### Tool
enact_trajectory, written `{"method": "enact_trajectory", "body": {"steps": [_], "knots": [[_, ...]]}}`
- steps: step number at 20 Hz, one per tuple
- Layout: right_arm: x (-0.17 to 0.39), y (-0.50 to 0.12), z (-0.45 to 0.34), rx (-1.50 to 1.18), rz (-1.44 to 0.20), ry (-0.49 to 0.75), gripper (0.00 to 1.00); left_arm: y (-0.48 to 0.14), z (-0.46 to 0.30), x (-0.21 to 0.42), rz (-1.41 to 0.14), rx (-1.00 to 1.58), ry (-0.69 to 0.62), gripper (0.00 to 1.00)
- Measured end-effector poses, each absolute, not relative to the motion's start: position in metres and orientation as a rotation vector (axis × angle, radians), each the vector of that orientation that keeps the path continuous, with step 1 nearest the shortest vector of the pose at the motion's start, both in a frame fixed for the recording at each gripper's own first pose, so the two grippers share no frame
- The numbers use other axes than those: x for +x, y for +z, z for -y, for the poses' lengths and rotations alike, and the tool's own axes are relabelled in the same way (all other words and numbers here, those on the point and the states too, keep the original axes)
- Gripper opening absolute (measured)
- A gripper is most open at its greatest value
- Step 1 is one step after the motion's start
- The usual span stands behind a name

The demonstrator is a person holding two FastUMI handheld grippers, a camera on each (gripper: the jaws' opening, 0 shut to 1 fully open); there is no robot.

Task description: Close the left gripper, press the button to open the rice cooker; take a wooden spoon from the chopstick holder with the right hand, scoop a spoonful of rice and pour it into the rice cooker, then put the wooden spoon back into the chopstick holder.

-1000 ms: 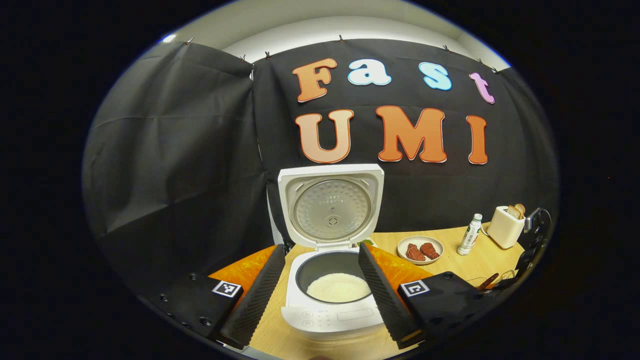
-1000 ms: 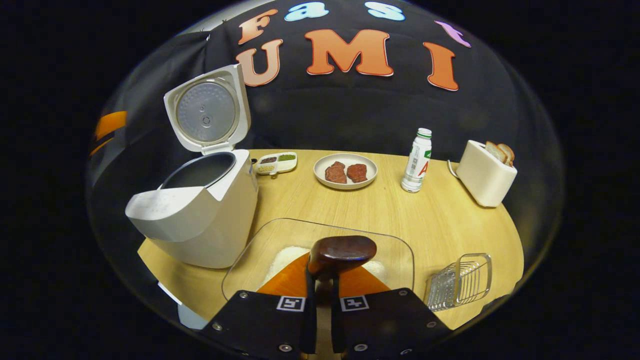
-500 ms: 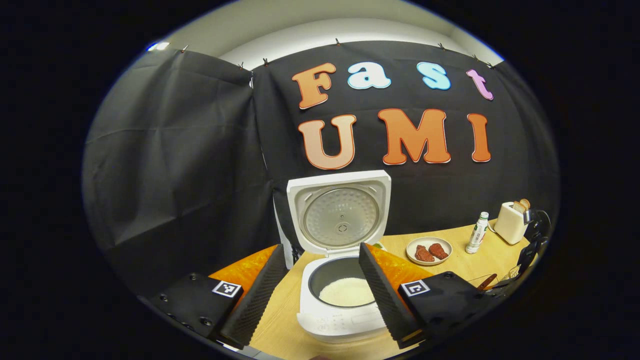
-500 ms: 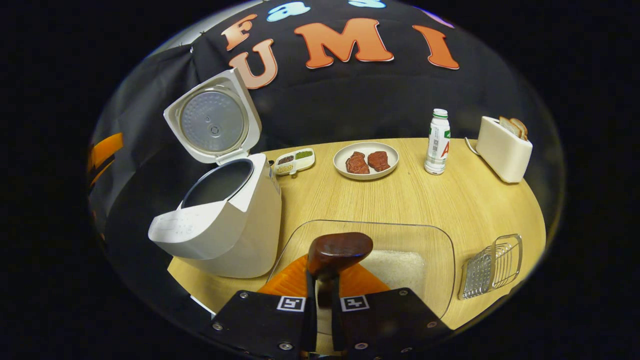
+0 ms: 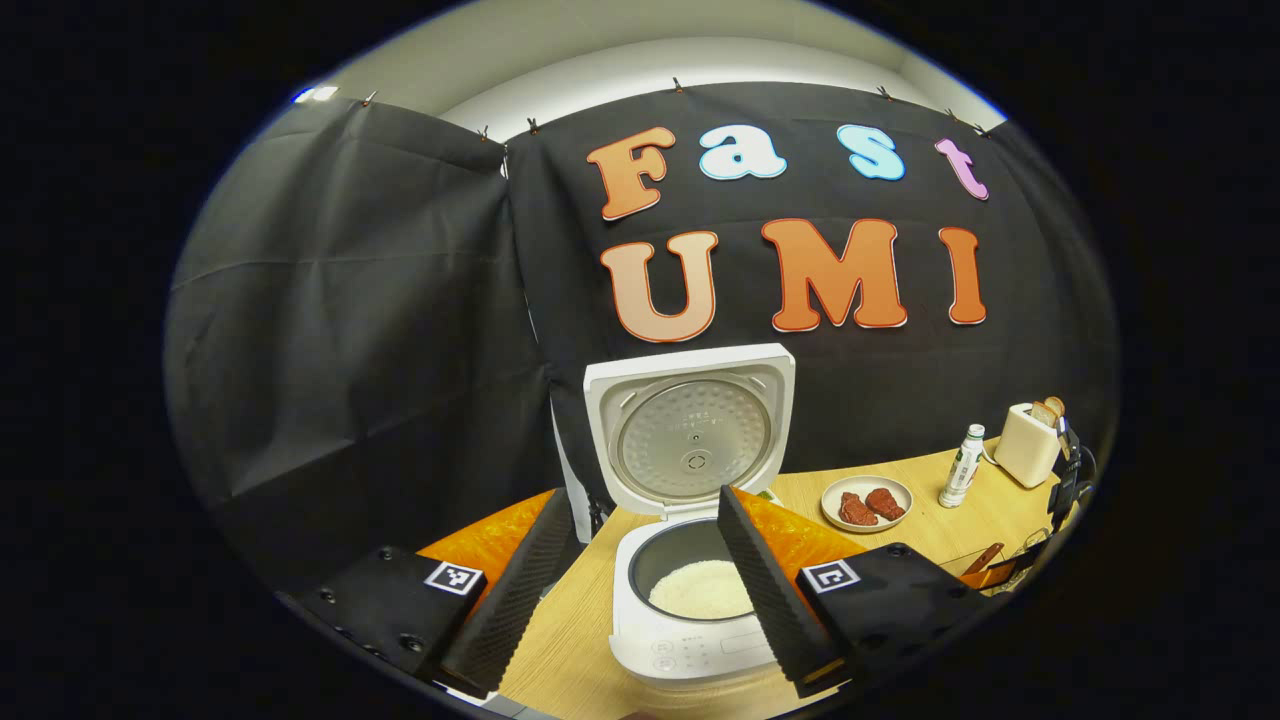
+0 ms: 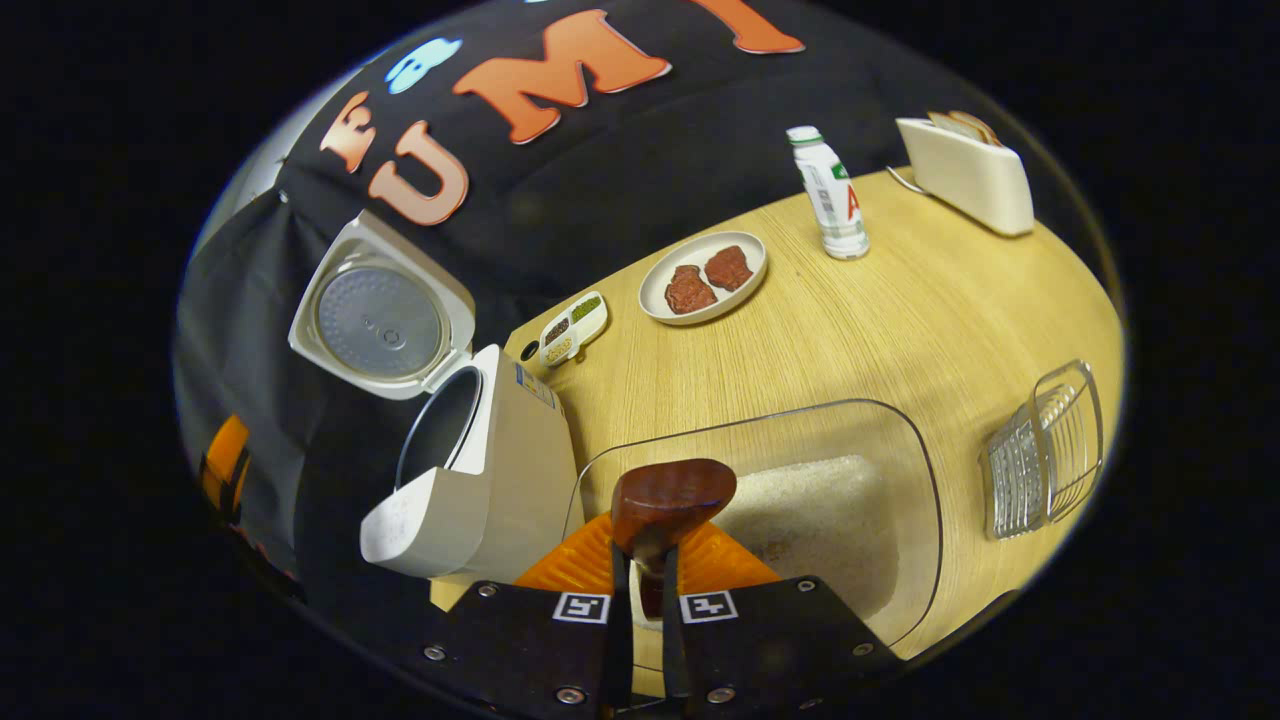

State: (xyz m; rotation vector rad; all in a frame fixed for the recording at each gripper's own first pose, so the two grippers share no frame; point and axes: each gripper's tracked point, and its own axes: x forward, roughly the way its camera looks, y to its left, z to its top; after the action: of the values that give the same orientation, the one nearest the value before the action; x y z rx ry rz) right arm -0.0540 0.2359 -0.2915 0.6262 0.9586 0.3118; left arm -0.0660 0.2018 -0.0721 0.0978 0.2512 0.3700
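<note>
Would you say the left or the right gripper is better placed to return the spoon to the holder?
Right: its gripper grips the spoon, with the holder nearby. The left gripper is open at the cooker.

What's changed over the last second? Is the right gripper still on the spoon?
The right gripper has rolled, tilting its view, and stays shut on the dark wooden spoon, now over the clear glass rice dish. The left gripper has drawn back from the white rice cooker and stays open. The cooker's lid stays up.

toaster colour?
Cream-white toaster, bread slices in its slots; clearest in the right gripper view.
</note>
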Motion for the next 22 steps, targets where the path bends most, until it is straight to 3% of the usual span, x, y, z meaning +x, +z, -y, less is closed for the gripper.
{"method": "enact_trajectory", "body": {"steps": [11, 22], "knots": [[-0.046, -0.282, -0.185, 0.965, -0.926, 0.261, 0.11, -0.066, -0.181, -0.057, -0.245, 0.079, 0.350, 1.00], [-0.021, -0.212, -0.141, 1.197, -0.772, 0.297, 0.11, -0.051, -0.162, -0.046, -0.206, 0.090, 0.340, 1.00]]}}
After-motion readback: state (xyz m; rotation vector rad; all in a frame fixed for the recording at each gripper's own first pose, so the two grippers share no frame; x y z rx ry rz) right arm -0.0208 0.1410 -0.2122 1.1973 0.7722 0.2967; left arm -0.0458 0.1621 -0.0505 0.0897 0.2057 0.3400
